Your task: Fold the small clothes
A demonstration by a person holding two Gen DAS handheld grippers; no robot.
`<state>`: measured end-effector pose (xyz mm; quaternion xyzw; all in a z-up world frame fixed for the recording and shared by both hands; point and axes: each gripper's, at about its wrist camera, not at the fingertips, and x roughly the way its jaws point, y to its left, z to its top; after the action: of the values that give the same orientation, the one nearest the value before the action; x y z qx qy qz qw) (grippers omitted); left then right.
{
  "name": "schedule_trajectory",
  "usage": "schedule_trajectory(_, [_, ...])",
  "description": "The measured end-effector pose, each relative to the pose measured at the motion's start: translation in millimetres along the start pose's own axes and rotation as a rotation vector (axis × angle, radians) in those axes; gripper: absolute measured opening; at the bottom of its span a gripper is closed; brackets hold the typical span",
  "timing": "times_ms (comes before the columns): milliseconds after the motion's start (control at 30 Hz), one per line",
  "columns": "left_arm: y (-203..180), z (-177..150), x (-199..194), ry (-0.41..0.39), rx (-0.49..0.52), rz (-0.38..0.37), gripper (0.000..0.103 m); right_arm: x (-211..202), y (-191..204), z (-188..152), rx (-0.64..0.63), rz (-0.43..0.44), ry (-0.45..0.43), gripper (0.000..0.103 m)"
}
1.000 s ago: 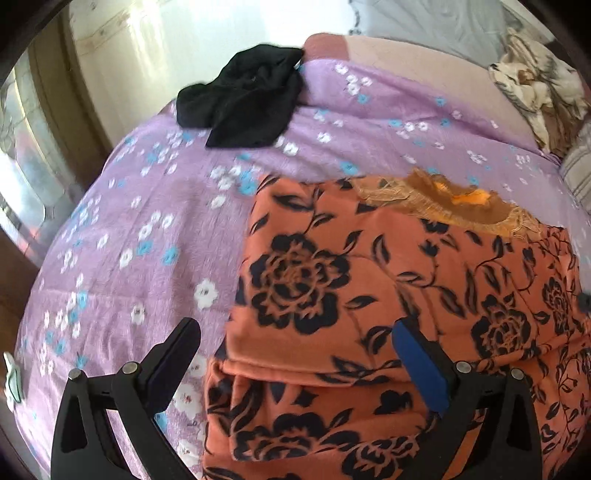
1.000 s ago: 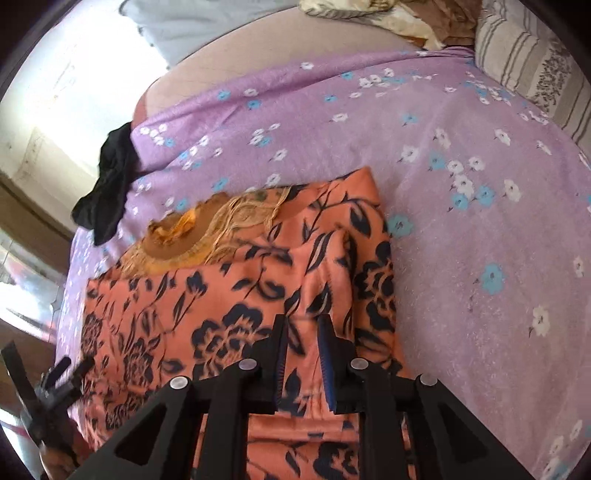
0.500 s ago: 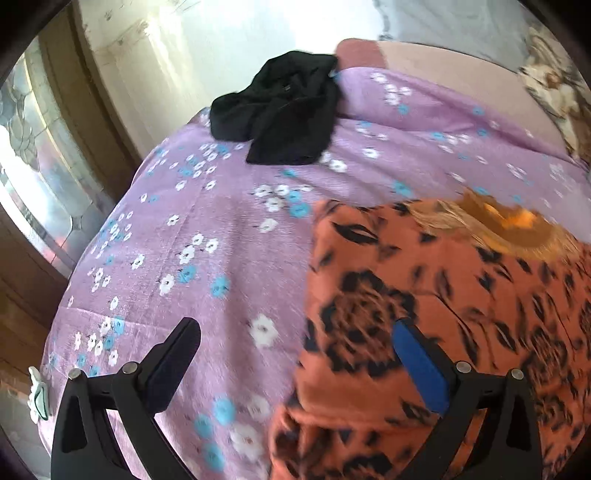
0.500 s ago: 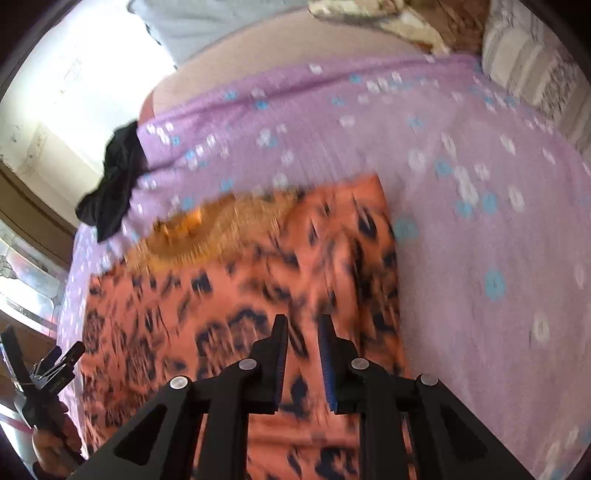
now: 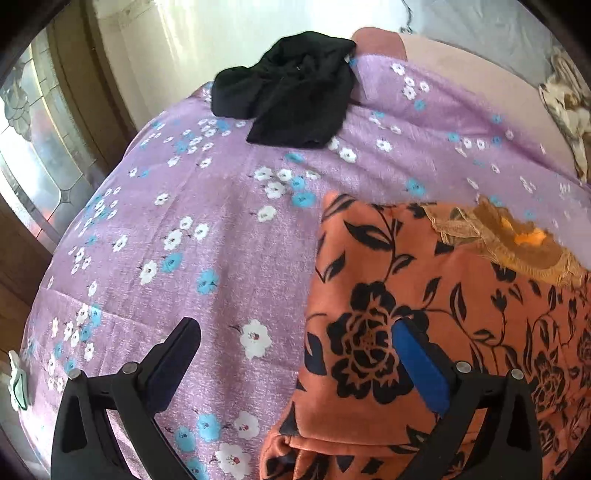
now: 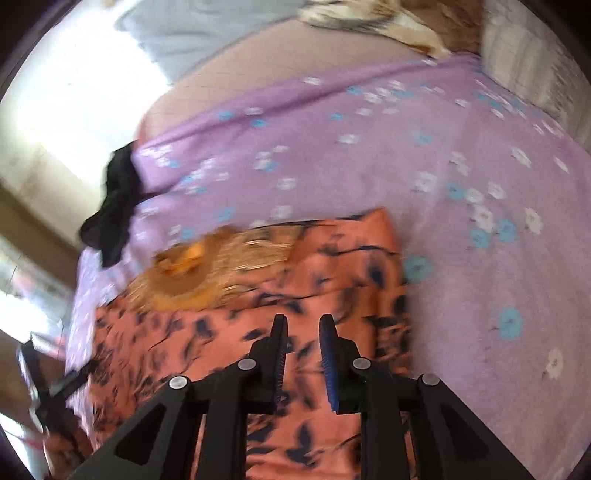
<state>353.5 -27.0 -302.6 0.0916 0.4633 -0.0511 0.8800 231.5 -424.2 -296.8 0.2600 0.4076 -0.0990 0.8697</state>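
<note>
An orange garment (image 5: 443, 314) with black flowers and a brown lace neck lies flat on the purple flowered sheet (image 5: 221, 240). My left gripper (image 5: 295, 343) is open wide just above it. Its left finger is over the sheet and its blue-padded right finger over the cloth, so the garment's left edge lies between them. In the right wrist view my right gripper (image 6: 303, 328) hovers over the garment's (image 6: 221, 332) right part, jaws nearly together with a narrow gap. Orange cloth shows in that gap, but I cannot tell whether it is pinched. This view is blurred.
A crumpled black garment (image 5: 291, 96) lies at the sheet's far end, beside a bright wall. Cream and brown bedding (image 6: 388, 18) and a striped pillow (image 6: 535, 62) are piled at the head of the bed. A wooden-framed glass door (image 5: 33, 155) stands to the left.
My left gripper has slid left, from over the garment's body to straddling its left edge, still open. The right gripper shifted only slightly, with the same narrow gap.
</note>
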Motion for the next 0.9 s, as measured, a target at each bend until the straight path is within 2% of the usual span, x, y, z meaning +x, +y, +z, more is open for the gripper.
schedule_trajectory(67, [-5, -5, 19, 0.087, 0.035, 0.036, 0.103, 16, -1, -6, -0.016, -0.05, 0.069, 0.021])
schedule_trajectory(100, [-1, -8, 21, 0.081, 0.008, 0.016, 0.103, 24, -6, -9, 0.008, -0.041, 0.106, 0.021])
schedule_trajectory(133, [5, -7, 17, 0.08, -0.028, -0.005, 0.103, 24, -8, -7, 0.017, -0.031, 0.1, 0.021])
schedule_trajectory(200, [10, -5, 11, 0.097, -0.04, -0.051, 0.103, 13, -6, -7, 0.007, -0.014, 0.081, 0.021])
schedule_trajectory(267, [14, -9, 1, 0.07, -0.04, -0.056, 0.103, 3, -2, -12, -0.004, 0.037, 0.067, 0.021])
schedule_trajectory(333, [12, -19, -8, 0.053, -0.016, -0.049, 0.103, 5, 2, -24, -0.026, 0.07, 0.114, 0.021])
schedule_trajectory(400, [6, -33, -13, 0.082, 0.034, -0.063, 0.103, 14, 6, -38, -0.047, 0.071, 0.182, 0.022])
schedule_trajectory(467, [3, -48, -21, 0.082, 0.054, -0.053, 0.103, 2, 10, -47, -0.066, 0.051, 0.138, 0.021])
schedule_trajectory(533, [7, -56, -38, 0.049, 0.061, -0.054, 0.103, -14, 13, -54, -0.068, 0.086, 0.123, 0.022])
schedule_trajectory(633, [17, -77, -62, -0.001, 0.049, -0.057, 0.103, -47, 6, -70, -0.062, 0.123, 0.054, 0.022])
schedule_trajectory(667, [20, -85, -68, -0.005, 0.037, -0.068, 0.103, -61, -3, -80, -0.043, 0.134, 0.039, 0.024])
schedule_trajectory(733, [29, -103, -81, -0.005, -0.002, -0.109, 0.103, -76, -14, -95, -0.007, 0.13, 0.038, 0.042])
schedule_trajectory(767, [32, -110, -86, -0.003, -0.019, -0.127, 0.103, -87, -22, -106, 0.016, 0.112, 0.03, 0.069])
schedule_trajectory(800, [35, -116, -88, -0.002, -0.032, -0.141, 0.103, -95, -26, -114, 0.021, 0.093, 0.016, 0.076])
schedule_trajectory(900, [43, -140, -99, -0.012, -0.065, -0.126, 0.103, -121, -39, -140, 0.013, 0.049, 0.023, 0.076])
